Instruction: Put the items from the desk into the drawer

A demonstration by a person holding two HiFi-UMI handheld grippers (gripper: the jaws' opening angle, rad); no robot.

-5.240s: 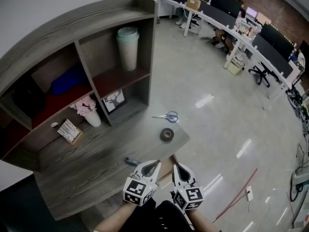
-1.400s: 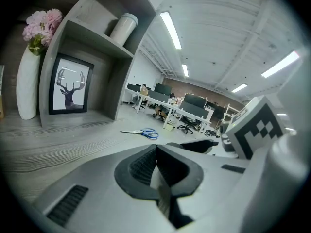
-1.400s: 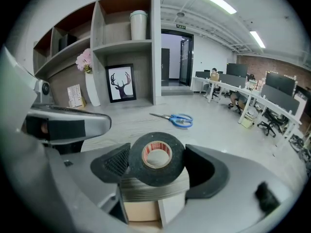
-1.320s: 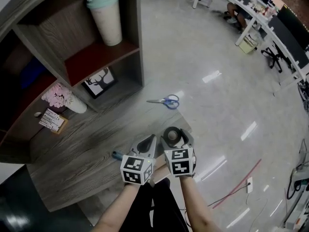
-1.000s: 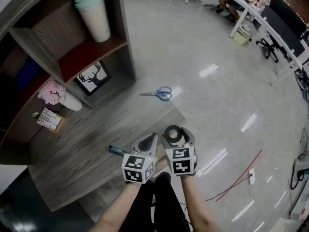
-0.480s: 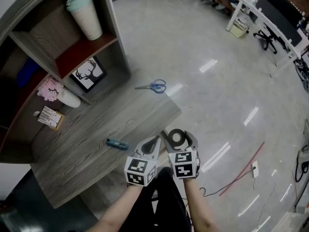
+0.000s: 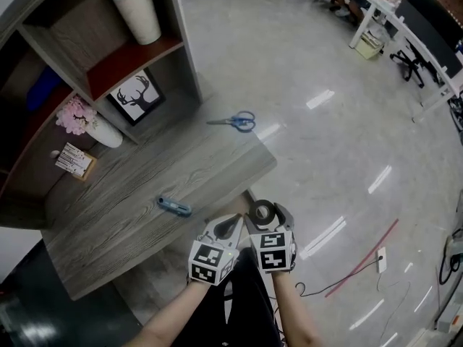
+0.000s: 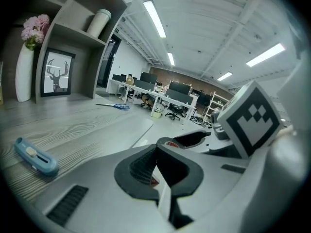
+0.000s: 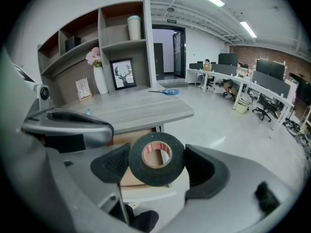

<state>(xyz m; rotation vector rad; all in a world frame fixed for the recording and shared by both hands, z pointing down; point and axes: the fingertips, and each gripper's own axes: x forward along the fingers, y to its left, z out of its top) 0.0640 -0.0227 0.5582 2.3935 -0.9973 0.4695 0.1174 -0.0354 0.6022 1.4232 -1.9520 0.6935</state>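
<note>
Right gripper jaws are clamped on the black tape roll, which we hold just off the desk edge over what looks like the open drawer, not dropped in yet. Left gripper jaws are pressed together, empty. Left to do, we judge: blue cutter and scissors, both on the desk.

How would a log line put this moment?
right tool: shut on black tape roll | left tool: shut, empty | blue utility knife, blue-handled scissors: on grey wooden desk

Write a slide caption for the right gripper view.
Right gripper clamps a black tape roll before the grey desk.
</note>
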